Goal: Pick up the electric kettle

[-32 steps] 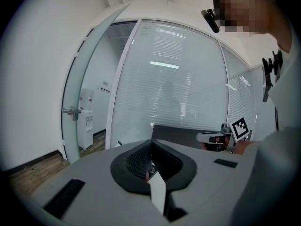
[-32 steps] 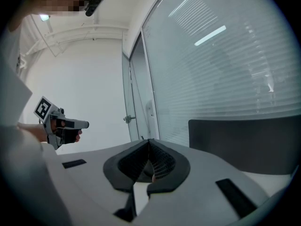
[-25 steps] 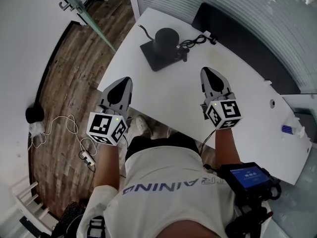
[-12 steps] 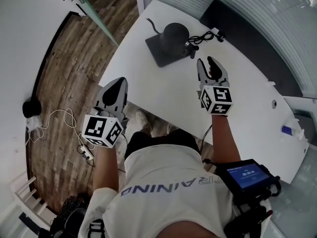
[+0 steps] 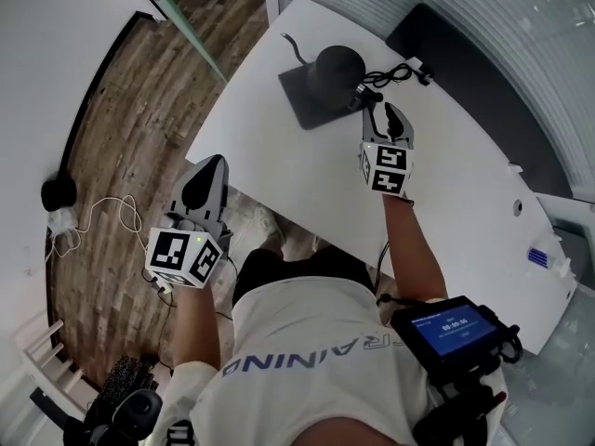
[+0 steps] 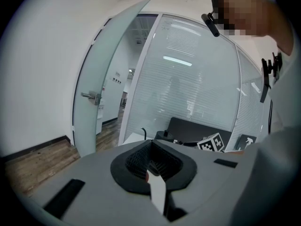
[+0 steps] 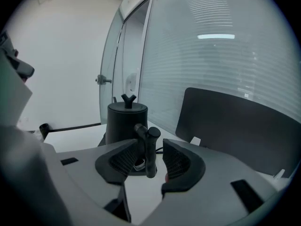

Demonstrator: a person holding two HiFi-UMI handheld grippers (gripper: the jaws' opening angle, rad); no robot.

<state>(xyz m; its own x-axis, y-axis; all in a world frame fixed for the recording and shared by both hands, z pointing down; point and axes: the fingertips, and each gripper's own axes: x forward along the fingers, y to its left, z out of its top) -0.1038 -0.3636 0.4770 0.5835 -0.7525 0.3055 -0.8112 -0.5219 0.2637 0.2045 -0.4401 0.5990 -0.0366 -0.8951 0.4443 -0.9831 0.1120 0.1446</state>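
Desk scene: showing black electric kettle (image 5: 337, 66) upright on dark base (image 5: 302, 98) atop white table (image 5: 307, 179). Opening right gripper (image 5: 387, 117) wide around kettle handle (image 7: 148, 147), pads not touching it. Hovering left gripper (image 5: 206, 170), closed and empty, just off table's edge.

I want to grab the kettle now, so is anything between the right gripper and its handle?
Nothing visible blocks it. The right gripper is opening its jaws, and the handle of the electric kettle stands in the gap between them, not gripped.
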